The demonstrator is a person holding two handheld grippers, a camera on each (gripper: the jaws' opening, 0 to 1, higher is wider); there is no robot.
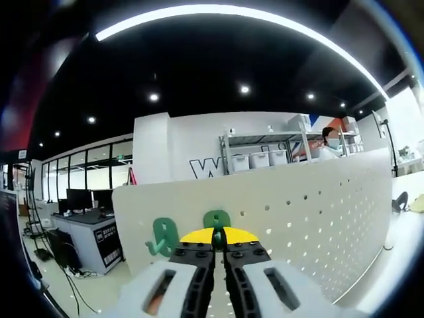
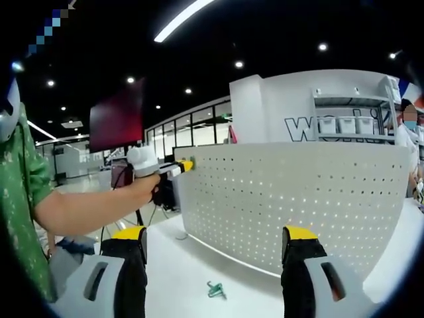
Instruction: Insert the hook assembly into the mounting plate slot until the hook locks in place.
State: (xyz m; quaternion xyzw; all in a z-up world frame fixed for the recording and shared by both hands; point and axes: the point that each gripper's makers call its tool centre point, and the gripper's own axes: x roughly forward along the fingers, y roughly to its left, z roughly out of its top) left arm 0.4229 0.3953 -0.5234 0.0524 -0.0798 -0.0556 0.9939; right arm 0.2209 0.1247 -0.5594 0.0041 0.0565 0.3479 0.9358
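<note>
My left gripper [image 1: 217,238] is shut on a green hook [image 1: 216,218], whose top shows above the yellow jaw tips, right at the upper edge of the white pegboard plate [image 1: 311,218]. A second green hook [image 1: 163,237] hangs on the plate just to the left. In the right gripper view, a person's hand holds the left gripper [image 2: 186,165] at the top left corner of the pegboard plate [image 2: 298,199]. My right gripper [image 2: 215,242] stands wide open above the table with nothing between its jaws. A loose green hook [image 2: 215,289] lies on the white table below it.
The white table [image 2: 185,265] carries the upright plate. A person's arm in a green sleeve [image 2: 26,179] reaches in from the left. Desks with monitors [image 1: 83,199] stand behind, and shelving with white bins [image 1: 258,159] and another person lies beyond the plate.
</note>
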